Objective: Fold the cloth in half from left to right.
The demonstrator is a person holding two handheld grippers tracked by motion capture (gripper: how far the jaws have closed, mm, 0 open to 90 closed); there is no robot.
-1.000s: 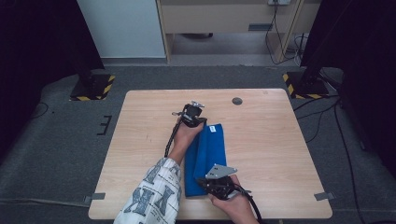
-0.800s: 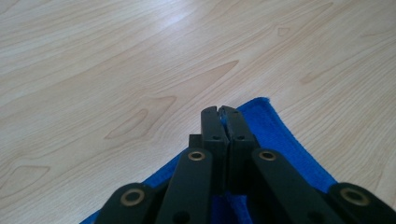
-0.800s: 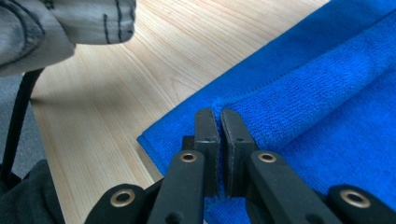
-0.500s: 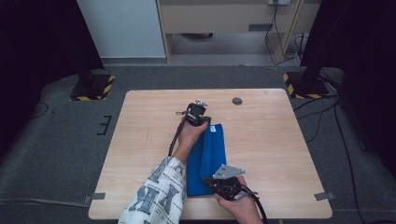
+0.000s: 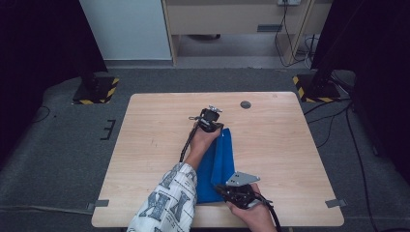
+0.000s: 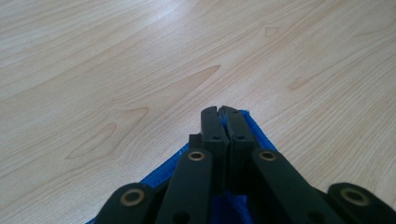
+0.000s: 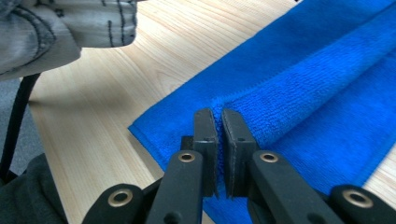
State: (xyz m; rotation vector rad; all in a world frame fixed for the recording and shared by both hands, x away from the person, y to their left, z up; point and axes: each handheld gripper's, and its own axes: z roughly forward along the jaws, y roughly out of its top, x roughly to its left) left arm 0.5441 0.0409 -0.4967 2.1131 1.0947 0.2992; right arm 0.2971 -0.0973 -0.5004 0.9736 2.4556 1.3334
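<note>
A blue cloth (image 5: 221, 157) lies lengthwise on the wooden table (image 5: 154, 145), with one long edge lifted into a fold. My left gripper (image 5: 216, 128) is at its far end, jaws shut on the far corner. In the left gripper view the closed left gripper (image 6: 223, 112) pinches the cloth corner (image 6: 254, 128) low over bare wood. My right gripper (image 5: 218, 189) is at the near end of the cloth. In the right gripper view the right gripper (image 7: 219, 116) is shut on the raised fold of the cloth (image 7: 303, 84).
A small dark round disc (image 5: 245, 104) sits near the table's far edge. A patterned sleeve (image 5: 169, 203) reaches in from the bottom and shows as the grey sleeve (image 7: 70, 23) in the right gripper view. Black stands with striped bases (image 5: 96, 92) flank the table.
Both grippers have shifted slightly to the right, still closed on the cloth. The cloth looks narrower now, its left edge drawn over.
</note>
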